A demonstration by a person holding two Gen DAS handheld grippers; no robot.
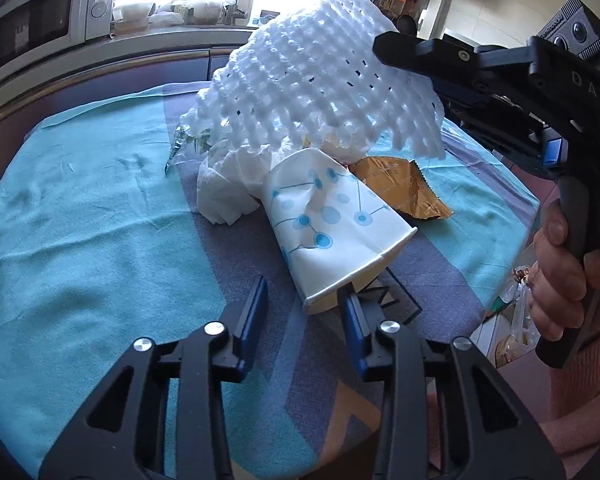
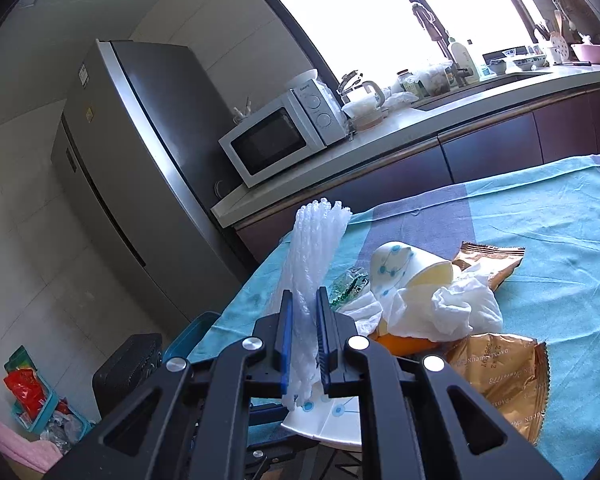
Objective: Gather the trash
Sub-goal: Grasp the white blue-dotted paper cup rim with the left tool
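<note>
Pinching the foam net (image 2: 312, 280) — right hand-held gripper (image 2: 303, 344) holds it above the bench (image 1: 80, 220); left hand-held gripper (image 1: 303, 312) spread, near a cup (image 1: 332, 220).

We see a white microwave (image 2: 286, 136) on the kitchen counter (image 2: 380, 136), just beside a tall steel fridge (image 2: 140, 168), and a kettle (image 2: 362, 94) stands near the microwave's far side under the bright window (image 2: 420, 0). Our desk wears a turquoise and purple cloth (image 1: 80, 220). On the floor by the fridge we see a teal bin (image 2: 192, 336) and a black box (image 2: 128, 364).
</note>
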